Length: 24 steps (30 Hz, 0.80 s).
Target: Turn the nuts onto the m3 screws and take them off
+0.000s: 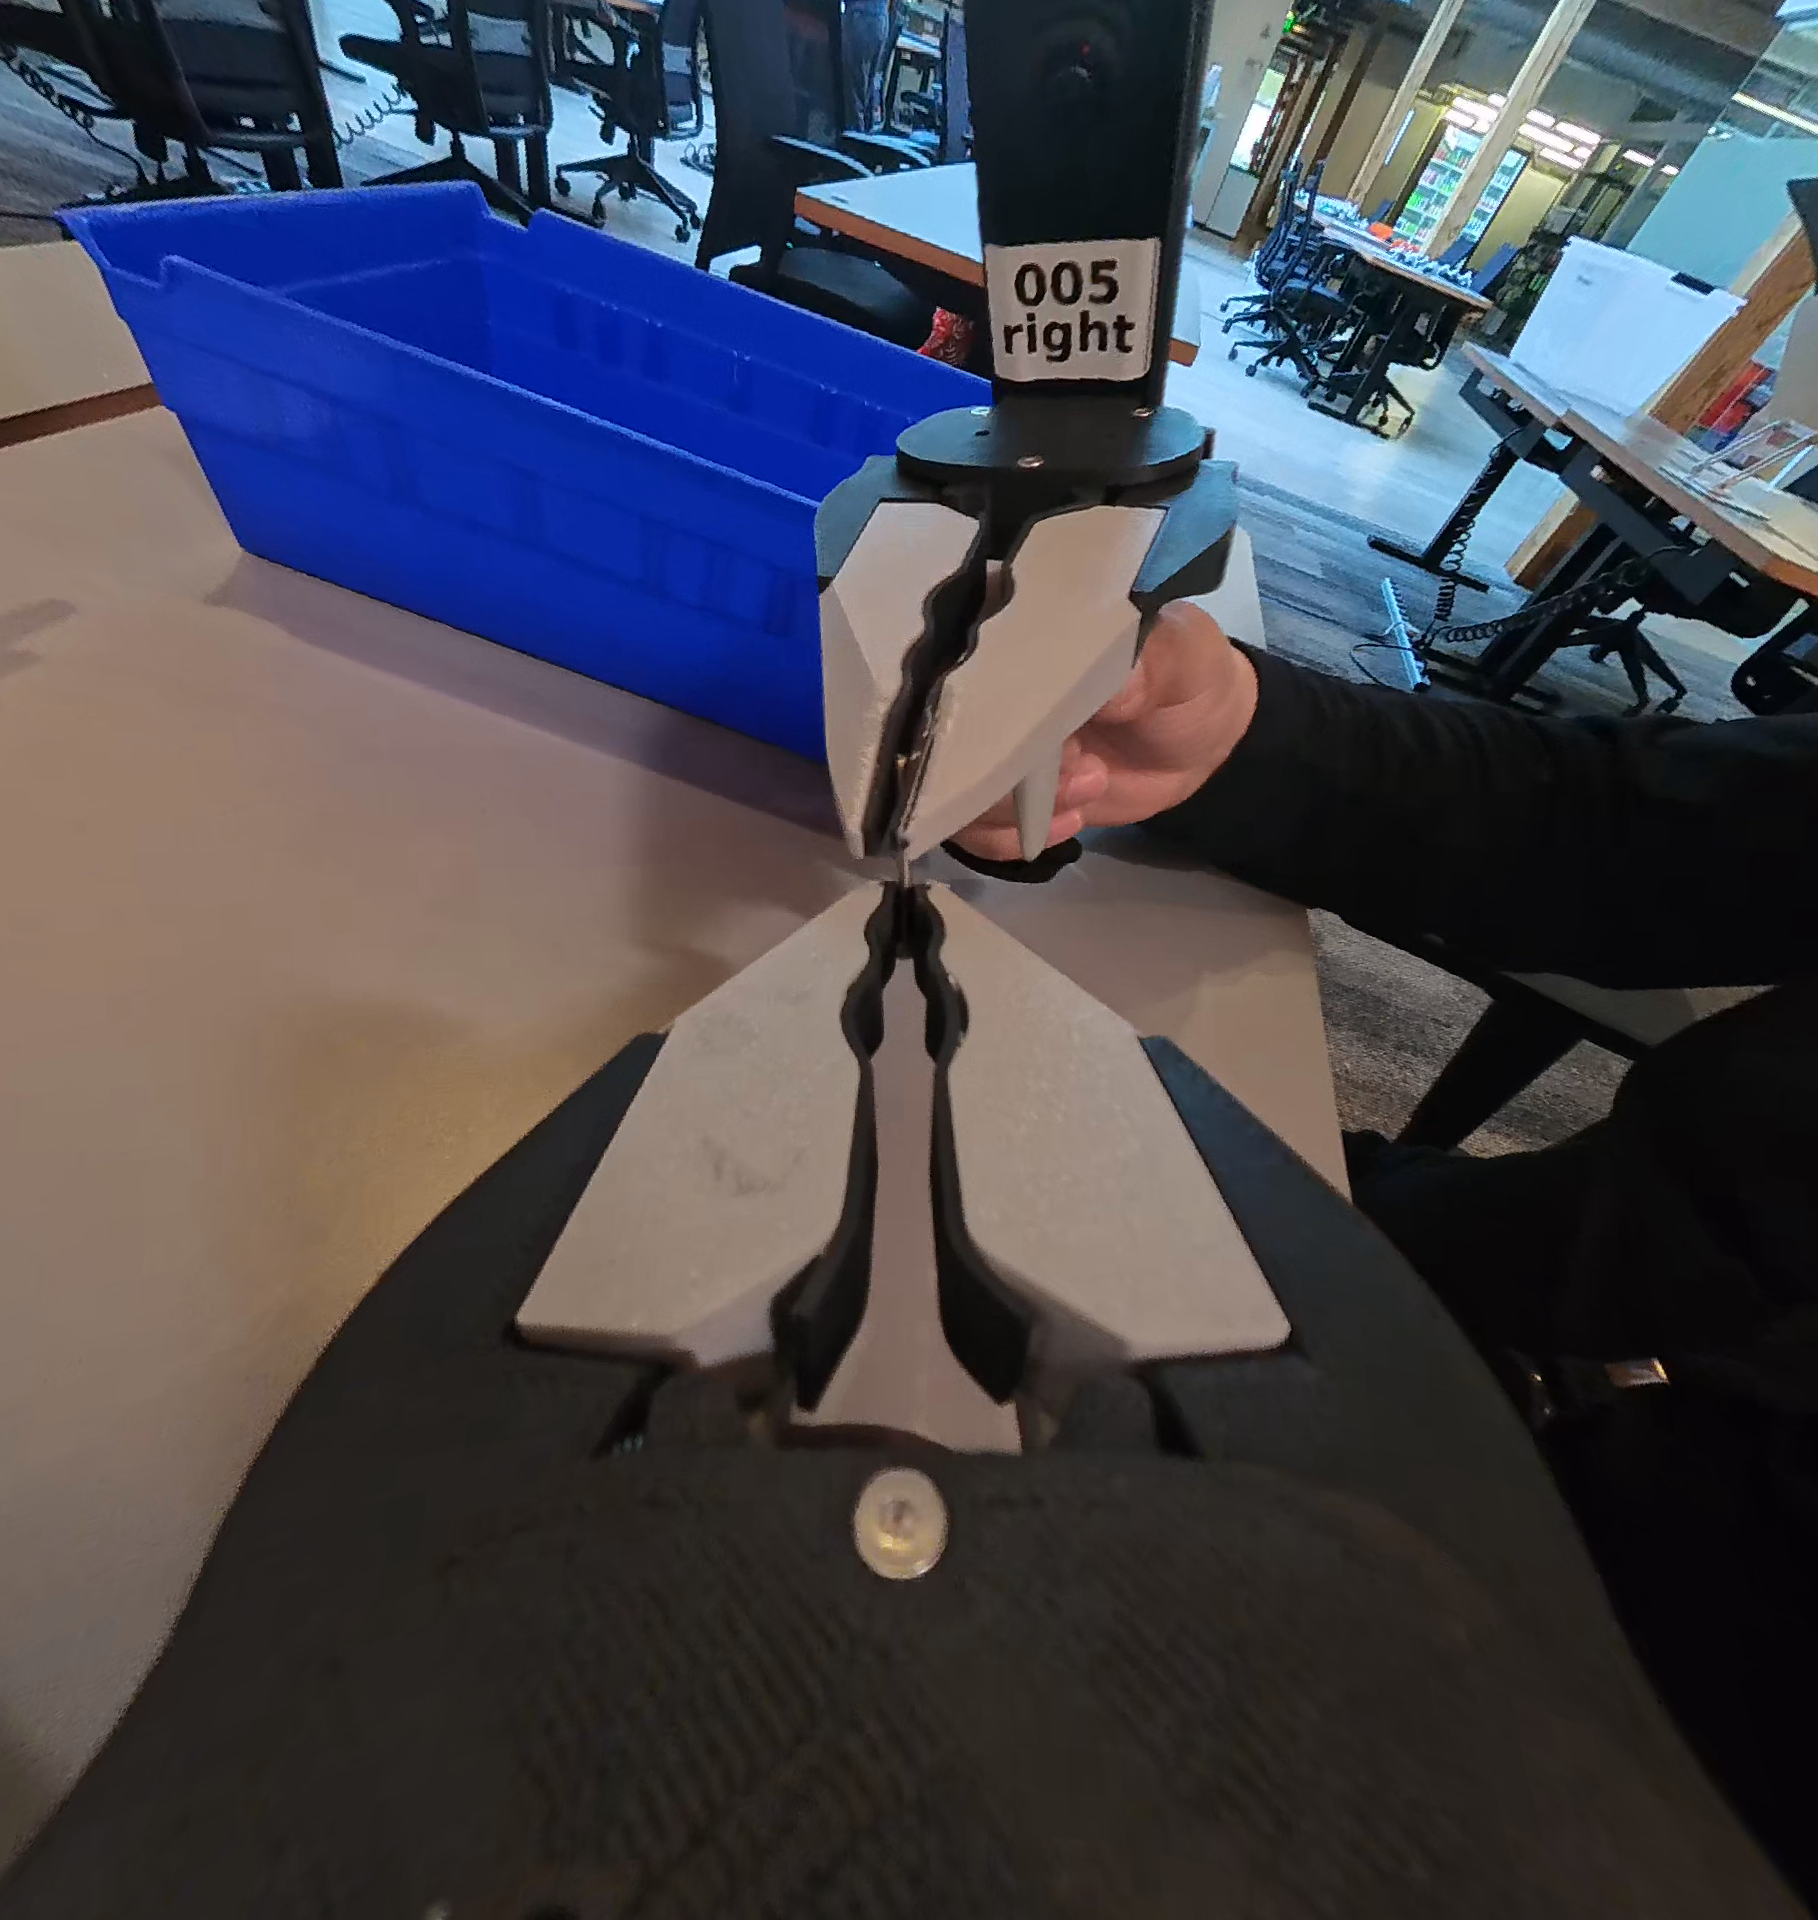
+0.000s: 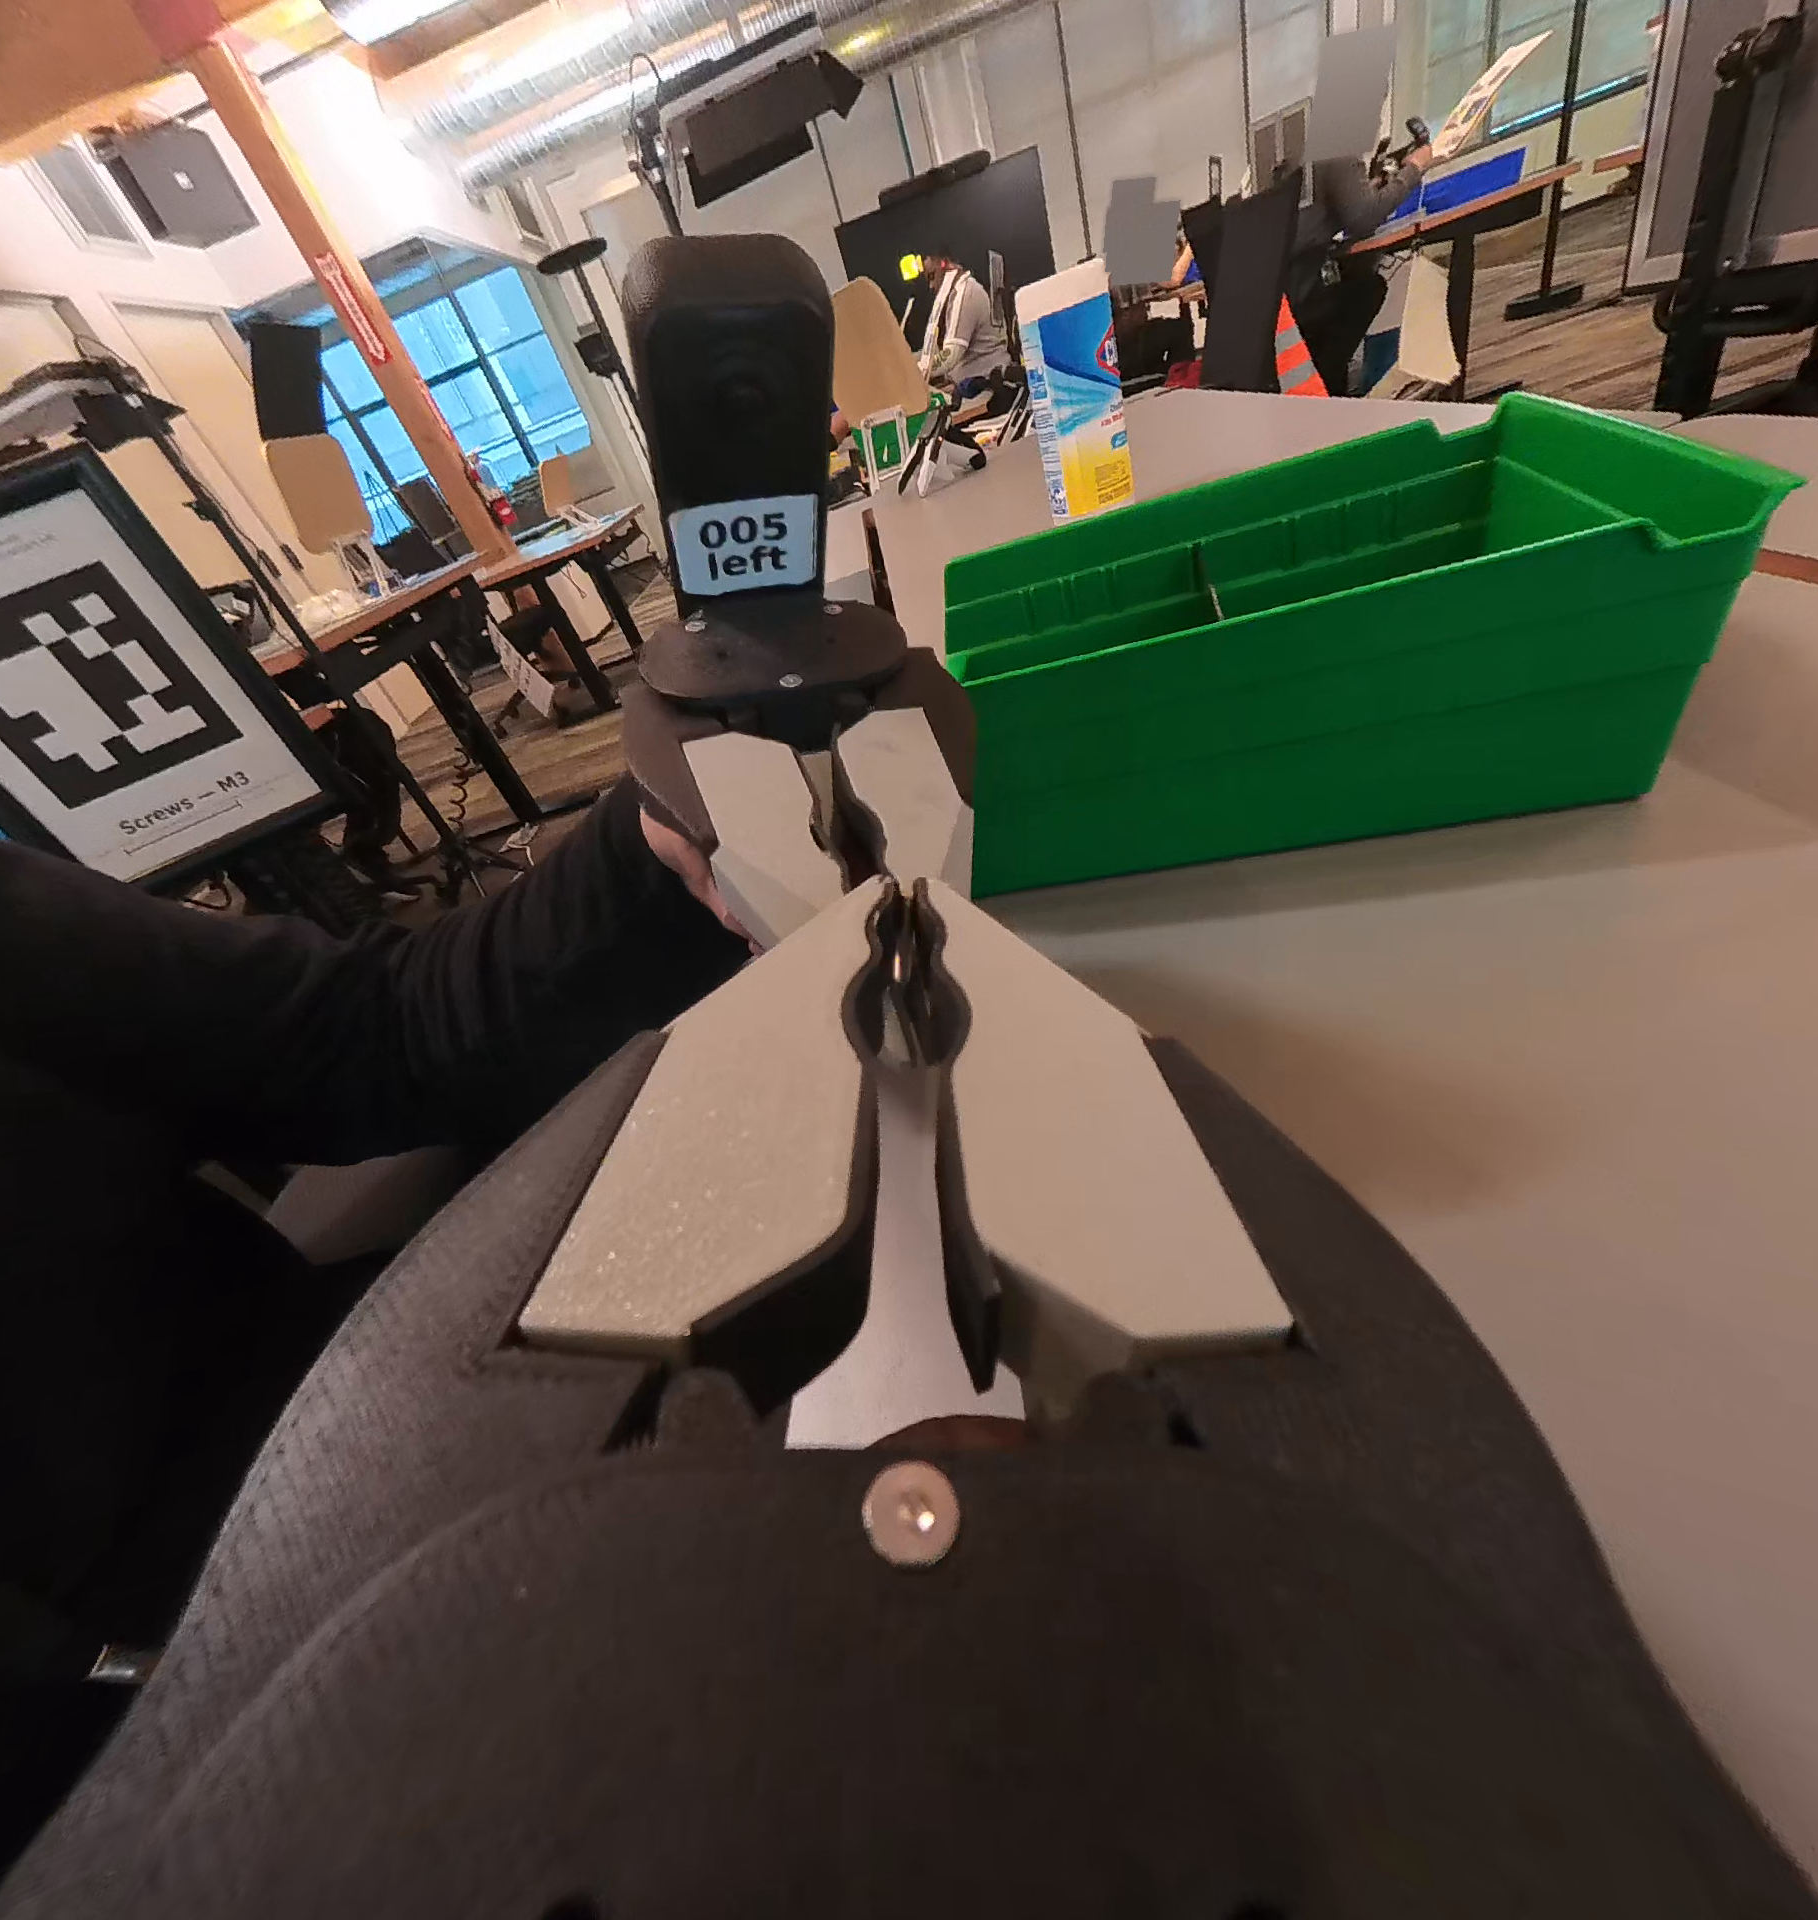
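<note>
My two grippers meet tip to tip above the grey table [image 1: 261,935]. In the right wrist view my right gripper [image 2: 900,899] is shut on a thin metal screw [image 2: 899,987] that lies along the pads. In the left wrist view the right gripper [image 1: 889,847] comes down from above, and the screw's tip [image 1: 900,868] pokes out toward my left gripper [image 1: 900,902]. The left gripper is shut at its tips on the nut, which is too small to make out. The left gripper [image 2: 853,842] also shows in the right wrist view, its tips hidden behind mine.
A blue bin [image 1: 489,447] stands on the table behind the grippers in the left wrist view. A green bin [image 2: 1300,727] and a wipes canister [image 2: 1076,405] stand beyond in the right wrist view. A framed marker sign [image 2: 105,686] stands left. The table edge [image 1: 1310,987] is close. Both grippers' tips are close together, under 4 cm apart.
</note>
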{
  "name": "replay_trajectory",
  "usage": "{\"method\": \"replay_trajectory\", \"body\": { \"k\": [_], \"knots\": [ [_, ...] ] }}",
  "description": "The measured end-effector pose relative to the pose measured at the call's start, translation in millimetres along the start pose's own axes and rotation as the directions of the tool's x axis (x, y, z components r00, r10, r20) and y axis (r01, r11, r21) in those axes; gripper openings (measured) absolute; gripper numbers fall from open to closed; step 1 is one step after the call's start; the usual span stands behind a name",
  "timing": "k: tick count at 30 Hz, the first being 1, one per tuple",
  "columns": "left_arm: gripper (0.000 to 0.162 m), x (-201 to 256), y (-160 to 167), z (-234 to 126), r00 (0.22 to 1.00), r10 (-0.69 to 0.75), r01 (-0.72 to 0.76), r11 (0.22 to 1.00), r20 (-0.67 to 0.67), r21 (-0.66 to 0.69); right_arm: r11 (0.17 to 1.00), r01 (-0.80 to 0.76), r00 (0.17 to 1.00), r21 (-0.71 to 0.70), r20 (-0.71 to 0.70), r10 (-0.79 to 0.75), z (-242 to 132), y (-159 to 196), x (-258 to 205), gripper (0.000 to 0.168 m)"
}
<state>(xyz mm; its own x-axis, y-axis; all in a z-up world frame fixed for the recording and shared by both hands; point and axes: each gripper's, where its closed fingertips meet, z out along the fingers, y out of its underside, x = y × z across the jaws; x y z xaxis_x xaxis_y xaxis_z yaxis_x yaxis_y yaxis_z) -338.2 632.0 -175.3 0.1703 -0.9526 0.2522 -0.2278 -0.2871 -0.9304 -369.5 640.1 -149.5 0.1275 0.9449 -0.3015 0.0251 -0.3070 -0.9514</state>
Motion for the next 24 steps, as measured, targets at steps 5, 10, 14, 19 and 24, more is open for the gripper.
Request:
{"method": "replay_trajectory", "body": {
  "k": [5,10,14,19,24],
  "knots": [
    [0.0,1.1,3.0,2.7,1.0,0.003,-0.003,1.0,0.001,-0.011,1.0,0.001,1.0,-0.011,0.002,-0.001,4.2,2.5,-2.1,0.0],
    [0.0,0.2,1.4,1.8,1.0,-0.001,0.001,1.0,0.003,-0.002,1.0,0.0,1.0,-0.005,-0.003,0.0,1.9,1.0,-0.7,0.0],
    [0.0,0.4,-1.2,1.0,0.999,-0.039,0.04,0.999,-0.013,0.017,1.0,-0.018,1.0,0.008,-0.002,0.018,1.0,-1.2,0.1,0.0],
    [0.001,-3.9,-5.2,-1.4,0.986,-0.161,0.163,0.985,-0.049,0.052,0.997,-0.072,0.997,0.02,-0.012,0.073,-0.3,-3.1,6.4,0.0],
    [0.0,-5.2,-3.7,-0.1,0.978,-0.201,0.203,0.978,-0.057,0.048,0.99,-0.137,0.991,0.012,-0.005,0.137,0.6,-1.2,10.7,0.0]
  ]
}}
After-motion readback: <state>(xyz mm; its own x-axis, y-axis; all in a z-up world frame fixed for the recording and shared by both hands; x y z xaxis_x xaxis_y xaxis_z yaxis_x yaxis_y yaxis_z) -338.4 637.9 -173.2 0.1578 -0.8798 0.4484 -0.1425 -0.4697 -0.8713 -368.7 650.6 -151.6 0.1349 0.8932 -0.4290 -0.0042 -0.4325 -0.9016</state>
